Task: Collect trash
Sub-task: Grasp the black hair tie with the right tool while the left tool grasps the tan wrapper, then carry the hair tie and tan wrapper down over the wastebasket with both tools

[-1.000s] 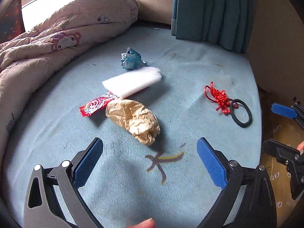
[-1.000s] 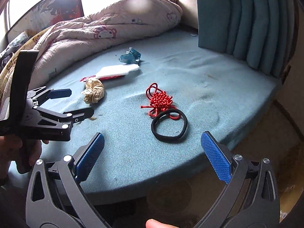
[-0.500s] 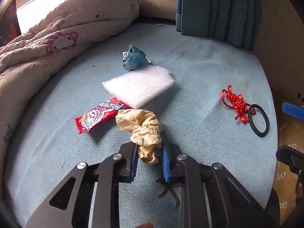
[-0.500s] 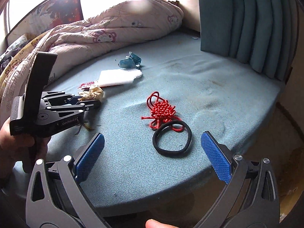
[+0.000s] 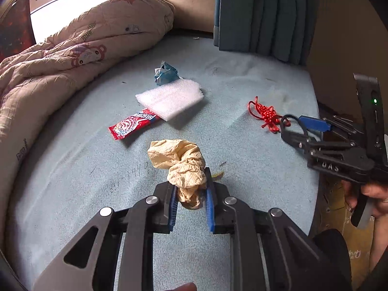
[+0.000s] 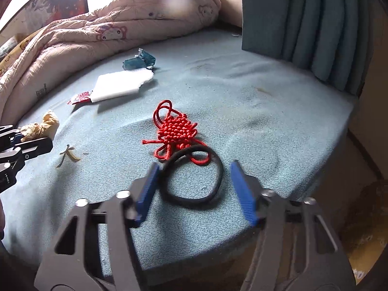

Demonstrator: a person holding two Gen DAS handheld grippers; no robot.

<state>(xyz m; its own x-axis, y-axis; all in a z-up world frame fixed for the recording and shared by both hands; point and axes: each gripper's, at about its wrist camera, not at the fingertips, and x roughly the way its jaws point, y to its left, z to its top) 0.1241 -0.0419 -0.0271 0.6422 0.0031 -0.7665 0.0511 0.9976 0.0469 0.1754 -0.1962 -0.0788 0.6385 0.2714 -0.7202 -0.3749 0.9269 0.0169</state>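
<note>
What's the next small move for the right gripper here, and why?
Probably finish closing the right gripper on the black hair band. Its jaws have just been closing and now straddle the band on the blue mattress, the pads not clearly pressing yet. The left gripper is already shut on the crumpled tan paper, so it needs nothing.

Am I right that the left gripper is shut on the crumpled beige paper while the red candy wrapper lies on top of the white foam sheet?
Not quite: the left wrist view shows the white foam sheet overlapping the red candy wrapper, not the reverse. The left gripper is indeed shut on the crumpled beige paper.
</note>
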